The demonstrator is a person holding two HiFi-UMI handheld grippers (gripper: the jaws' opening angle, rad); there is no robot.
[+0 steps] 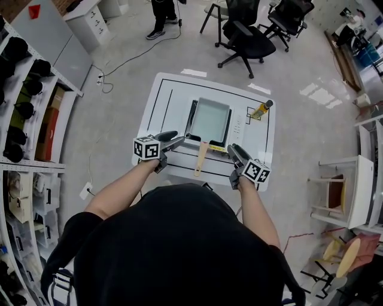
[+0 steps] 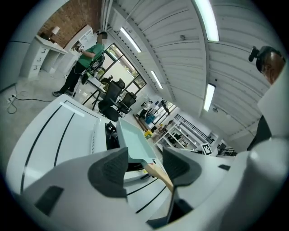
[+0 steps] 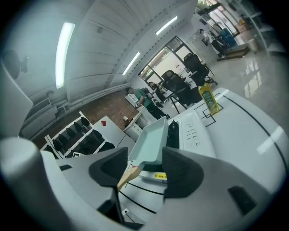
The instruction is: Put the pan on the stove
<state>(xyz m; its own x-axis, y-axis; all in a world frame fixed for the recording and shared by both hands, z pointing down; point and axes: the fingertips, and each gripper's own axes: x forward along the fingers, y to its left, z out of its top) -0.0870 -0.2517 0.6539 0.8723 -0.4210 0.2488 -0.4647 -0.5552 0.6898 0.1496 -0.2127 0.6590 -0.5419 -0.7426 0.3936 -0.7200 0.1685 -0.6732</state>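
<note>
A pale green rectangular pan point(image 1: 209, 121) sits on the black stove point(image 1: 192, 113) in the middle of the white table point(image 1: 167, 101), its wooden handle point(image 1: 200, 158) pointing toward me. My left gripper point(image 1: 173, 140) hovers just left of the handle and my right gripper point(image 1: 235, 151) just right of it; both are open and hold nothing. The left gripper view shows the pan point(image 2: 133, 140) and handle point(image 2: 160, 173) beyond the empty left gripper point(image 2: 144, 169). In the right gripper view the pan point(image 3: 151, 140) lies beyond the empty right gripper point(image 3: 144, 173).
A yellow bottle point(image 1: 261, 109) stands at the table's far right corner, beside the stove's white control panel point(image 1: 238, 125). Shelves point(image 1: 30, 113) line the left side. Office chairs point(image 1: 245, 36) and a standing person point(image 1: 161, 18) are beyond the table.
</note>
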